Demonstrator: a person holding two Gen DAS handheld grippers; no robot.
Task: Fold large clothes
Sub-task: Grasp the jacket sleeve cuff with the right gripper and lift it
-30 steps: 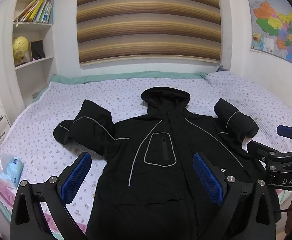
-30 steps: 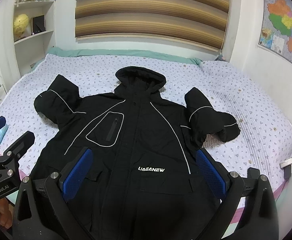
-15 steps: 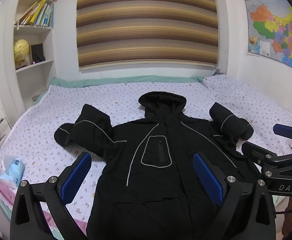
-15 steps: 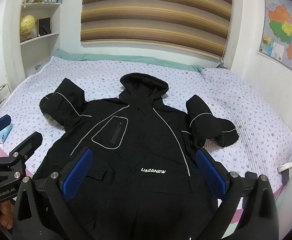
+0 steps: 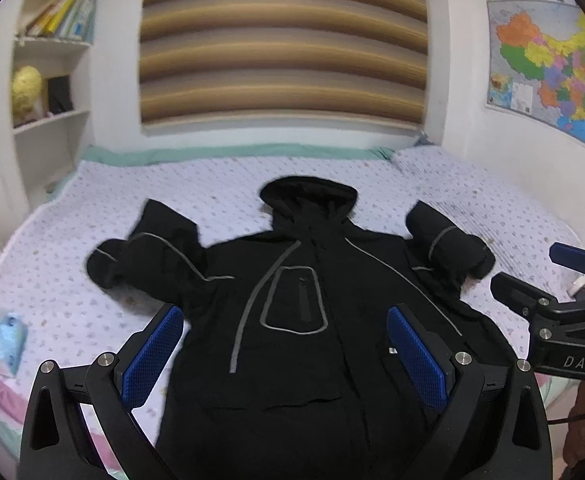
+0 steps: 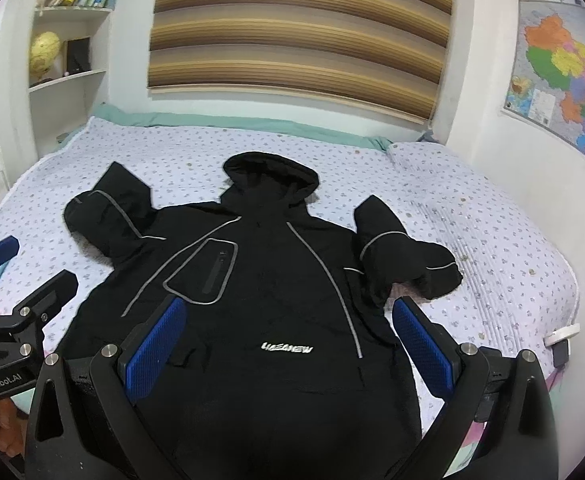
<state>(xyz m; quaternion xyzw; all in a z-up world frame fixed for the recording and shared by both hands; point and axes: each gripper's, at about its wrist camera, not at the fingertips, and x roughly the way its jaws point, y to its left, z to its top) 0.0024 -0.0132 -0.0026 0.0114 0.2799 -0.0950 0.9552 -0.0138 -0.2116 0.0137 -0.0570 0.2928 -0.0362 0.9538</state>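
A black hooded jacket [image 5: 292, 320] with grey piping lies face up on the bed, hood toward the far wall; it also shows in the right wrist view [image 6: 268, 300]. Both sleeves are bent back beside the shoulders. My left gripper [image 5: 284, 344] is open and empty, held above the jacket's lower left part. My right gripper [image 6: 288, 336] is open and empty above the lower right part, near the white chest lettering [image 6: 286, 348]. Each gripper shows at the edge of the other's view.
The bed [image 5: 72, 280] has a pale dotted cover. A blue tissue pack [image 5: 6, 338] lies near its left edge. A small white item [image 6: 560, 334] sits at the right edge. A bookshelf [image 5: 48, 80] stands at the left, a map [image 5: 548, 72] hangs on the right wall.
Both grippers have drawn back and up a little from the jacket, so it sits lower and smaller in view. Both stay open. The jacket has not moved.
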